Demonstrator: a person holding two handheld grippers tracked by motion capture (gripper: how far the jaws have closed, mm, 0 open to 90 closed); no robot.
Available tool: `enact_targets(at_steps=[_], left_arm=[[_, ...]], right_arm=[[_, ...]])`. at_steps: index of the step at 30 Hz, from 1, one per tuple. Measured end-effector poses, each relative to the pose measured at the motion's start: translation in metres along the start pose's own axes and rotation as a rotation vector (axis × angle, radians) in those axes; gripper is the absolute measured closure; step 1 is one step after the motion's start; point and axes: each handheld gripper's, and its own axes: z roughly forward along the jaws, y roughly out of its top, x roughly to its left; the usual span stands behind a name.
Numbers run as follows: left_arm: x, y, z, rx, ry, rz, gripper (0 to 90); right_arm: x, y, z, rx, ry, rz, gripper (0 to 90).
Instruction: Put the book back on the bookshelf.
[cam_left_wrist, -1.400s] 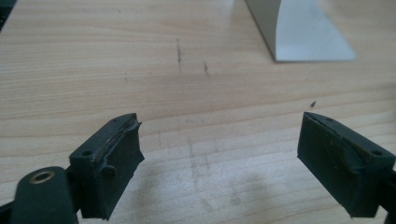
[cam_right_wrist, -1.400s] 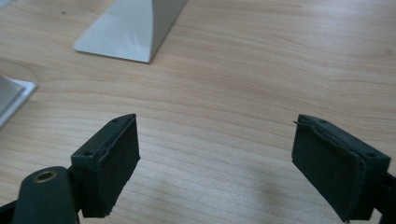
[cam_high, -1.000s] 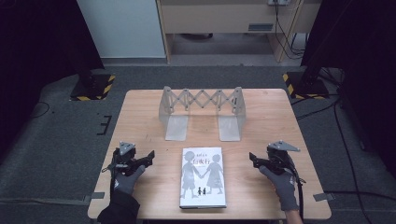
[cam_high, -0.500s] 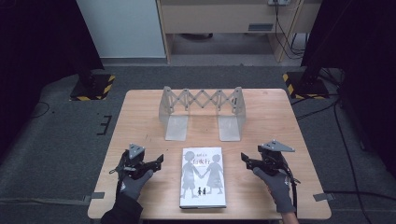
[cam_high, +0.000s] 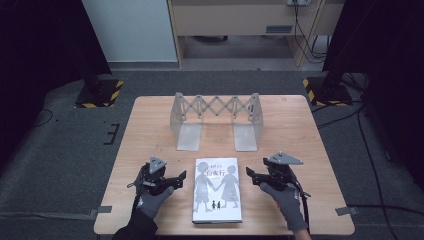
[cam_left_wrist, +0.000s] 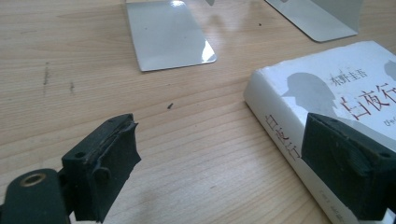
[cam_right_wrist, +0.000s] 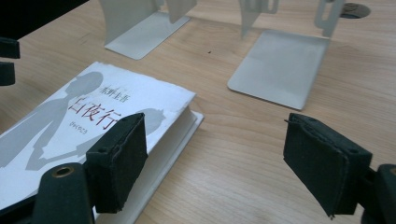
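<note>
A white book (cam_high: 217, 190) with grey silhouettes of two figures and red characters lies flat at the table's front centre. My left gripper (cam_high: 179, 178) rests just left of it, open, its jaws pointing at the spine. In the left gripper view the book (cam_left_wrist: 327, 88) lies partly behind the right-hand jaw of that open gripper (cam_left_wrist: 229, 158). My right gripper (cam_high: 251, 177) stands open just right of the book. In the right gripper view the open gripper (cam_right_wrist: 219, 158) has its left-hand jaw in front of the book's (cam_right_wrist: 70, 121) page edge. Nothing is held.
A metal expandable bookend rack (cam_high: 216, 107) with a scissor lattice stands behind the book, its two flat foot plates (cam_left_wrist: 168, 32) (cam_right_wrist: 280, 65) lying toward me. Bare wooden table (cam_high: 150, 130) surrounds it. Dark floor, stands and cables lie beyond the table edges.
Both grippers have moved inward toward the book's two long sides and slightly forward. The book and rack have not moved.
</note>
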Motion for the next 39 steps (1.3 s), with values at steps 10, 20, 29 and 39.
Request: enact_targets(at_steps=[10, 20, 29, 39], left_arm=[[-0.012, -0.003, 0.006, 0.029, -0.039, 0.013, 8.8], [-0.026, -0.006, 0.012, 0.051, -0.07, 0.05, 8.6], [-0.036, -0.008, 0.017, 0.057, -0.093, 0.078, 7.5], [-0.04, -0.012, 0.022, 0.038, -0.125, 0.082, 2.3]], right_arm=[[0.02, -0.007, 0.016, 0.055, 0.056, -0.015, 23.5], [0.032, -0.016, 0.029, 0.094, 0.101, -0.01, 24.3], [0.042, -0.022, 0.039, 0.103, 0.167, 0.005, 24.4], [0.043, -0.024, 0.043, 0.097, 0.188, 0.034, 23.2]])
